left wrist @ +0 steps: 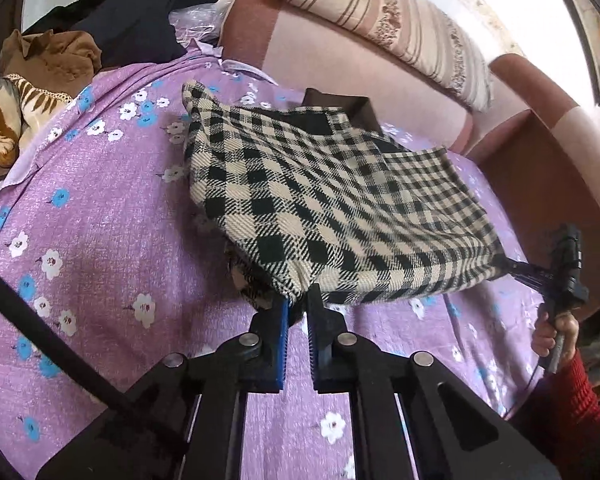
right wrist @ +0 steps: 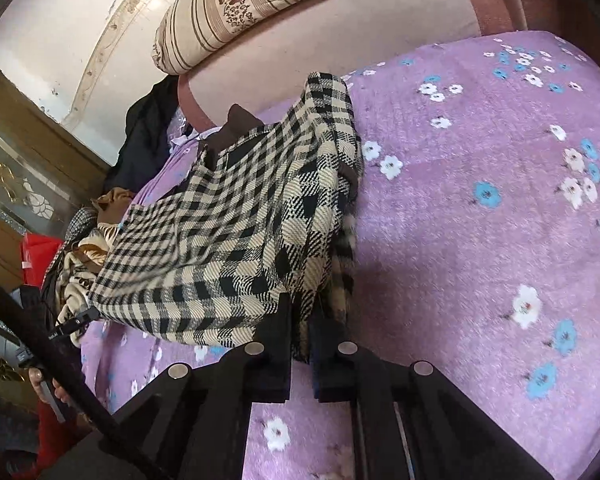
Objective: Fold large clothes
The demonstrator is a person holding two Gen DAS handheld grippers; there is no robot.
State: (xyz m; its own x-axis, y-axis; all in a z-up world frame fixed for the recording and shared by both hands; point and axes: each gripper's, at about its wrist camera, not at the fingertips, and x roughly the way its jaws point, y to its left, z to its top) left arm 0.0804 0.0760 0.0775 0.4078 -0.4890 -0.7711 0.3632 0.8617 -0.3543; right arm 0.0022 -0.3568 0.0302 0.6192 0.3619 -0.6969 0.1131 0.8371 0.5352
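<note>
Left tongs (left wrist: 298, 312) clamped on the near hem of the checked garment (left wrist: 320, 208); right tongs (right wrist: 300, 316) clamped on the same hem, at its other corner. Garment stretched between both tongs, lifted ahead of them above the purple flowered bed (left wrist: 100, 220). Beyond, striped pillow (left wrist: 400, 28) and heaped clothes (left wrist: 60, 52).

Both claws angle downward, jaws pinched closed — left claw (left wrist: 298, 312) and right claw (right wrist: 300, 320) each hand-held.

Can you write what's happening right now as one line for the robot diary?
step: lifting hem | left gripper: shut on checked garment | right gripper: shut on checked garment | under: purple bedsheet
</note>
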